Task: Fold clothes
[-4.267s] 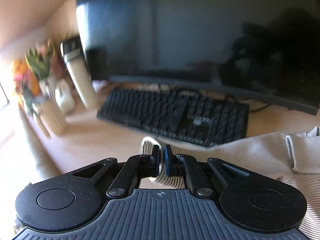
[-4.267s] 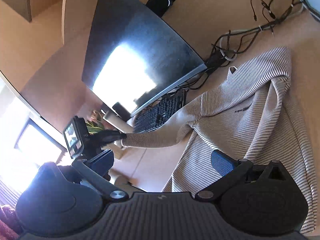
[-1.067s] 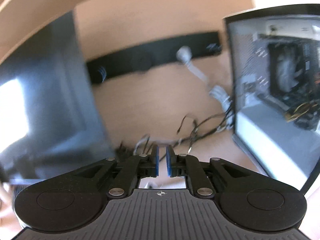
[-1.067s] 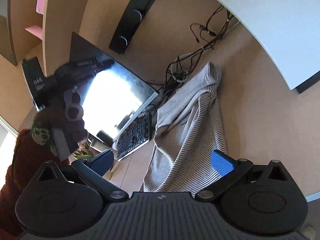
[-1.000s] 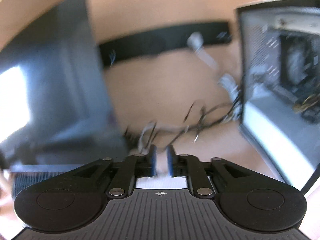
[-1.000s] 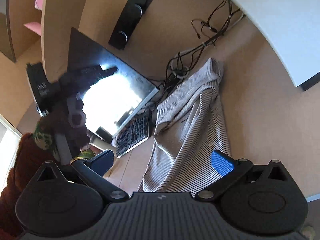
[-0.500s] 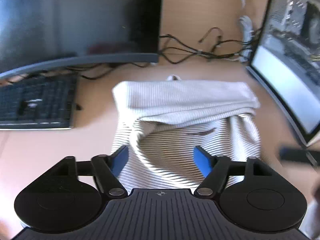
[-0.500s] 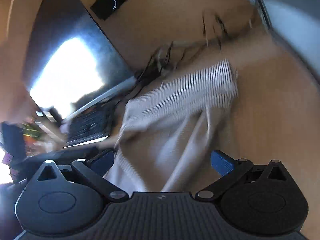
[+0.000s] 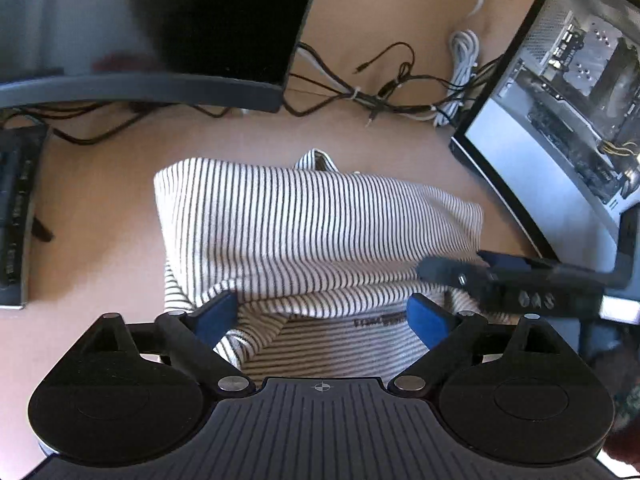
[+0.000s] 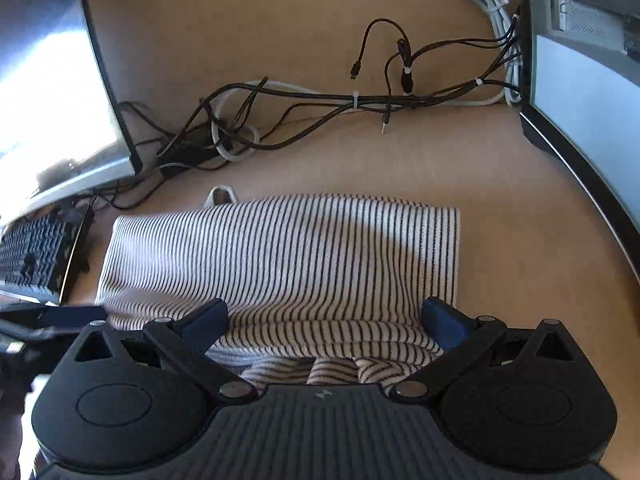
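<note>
Left wrist view: striped shirt [image 9: 312, 224] lies below both grippers' wide-spread, empty fingers [image 9: 216, 314].

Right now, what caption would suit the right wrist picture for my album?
Open right gripper poised over a folded striped shirt on a desk near tangled cables.

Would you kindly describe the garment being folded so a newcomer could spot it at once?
On the tan desk, look between the dark monitor and the open computer case, just in front of the tangle of cables. The striped shirt lies there, partly folded. It is the only soft thing: cream cloth with thin dark stripes.
</note>
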The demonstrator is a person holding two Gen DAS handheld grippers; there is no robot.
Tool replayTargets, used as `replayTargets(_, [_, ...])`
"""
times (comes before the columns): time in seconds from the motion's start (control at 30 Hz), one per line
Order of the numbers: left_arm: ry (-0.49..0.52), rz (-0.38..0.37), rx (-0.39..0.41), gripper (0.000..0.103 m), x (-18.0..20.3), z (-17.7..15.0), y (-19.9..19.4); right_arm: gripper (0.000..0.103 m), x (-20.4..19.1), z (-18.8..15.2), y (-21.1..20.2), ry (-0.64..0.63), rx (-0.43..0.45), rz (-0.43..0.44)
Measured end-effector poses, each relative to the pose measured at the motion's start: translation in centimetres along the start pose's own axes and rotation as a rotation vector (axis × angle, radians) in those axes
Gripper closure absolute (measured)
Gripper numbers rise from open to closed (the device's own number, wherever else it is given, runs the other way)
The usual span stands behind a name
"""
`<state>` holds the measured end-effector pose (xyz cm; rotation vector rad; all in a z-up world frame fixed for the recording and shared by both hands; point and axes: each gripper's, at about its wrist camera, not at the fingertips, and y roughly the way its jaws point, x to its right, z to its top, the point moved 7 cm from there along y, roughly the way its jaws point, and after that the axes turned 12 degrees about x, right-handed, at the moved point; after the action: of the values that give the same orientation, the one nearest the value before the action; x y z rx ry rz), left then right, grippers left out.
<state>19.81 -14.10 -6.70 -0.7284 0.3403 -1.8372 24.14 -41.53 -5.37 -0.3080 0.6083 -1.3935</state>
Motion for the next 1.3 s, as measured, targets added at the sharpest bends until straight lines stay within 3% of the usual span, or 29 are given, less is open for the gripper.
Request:
replayTargets(0.17, [0.005,0.014,0.024,0.000,0.3,-0.1,1.8,0.000,0.7,-0.3,1.2,-0.046,-0.013,0.001])
replayTargets(0.33, [0.084,0.043,0.013,0.000,0.5,0.4,3.0,0.000,0.4,1.1,4.1,-0.073,-0.001,0.009])
replayTargets(0.47, [0.078,0.061,-0.011,0.000,0.1,1.2,3.9,0.000,-0.6,1.5,5.5,-0.115,-0.033,-0.012])
replayTargets(0.73, [0.075,0.082,0.000,0.000,0.0,0.8,3.6,0.000,-0.7,1.2,5.5,-0.161,-0.057,-0.002])
replayTargets(0.9, [0.176,0.159,0.060,0.000,1.1,0.1,3.9,0.000,-1.3,0.7,5.2,-0.207,0.033,-0.042])
replayTargets(1.03, [0.219,0.201,0.074,0.000,1.4,0.2,2.5,0.000,-1.7,2.0,4.0,-0.265,0.023,-0.015])
replayTargets(1.1, [0.181,0.203,0.116,0.000,0.2,1.2,0.4,0.000,-1.0,3.0,1.4,-0.311,0.107,-0.044])
replayTargets(1.2, [0.134,0.353,0.208,0.000,-4.7,1.6,-2.3,0.000,1.3,2.6,-1.5,-0.357,0.196,-0.049])
replayTargets(1.27, [0.071,0.442,0.206,0.000,-8.3,0.8,-2.7,0.000,3.0,1.4,-1.0,-0.306,0.136,-0.017])
replayTargets(1.3, [0.038,0.448,0.173,0.000,-9.6,0.1,-2.2,0.000,3.8,0.7,-0.6,-0.276,0.101,-0.001])
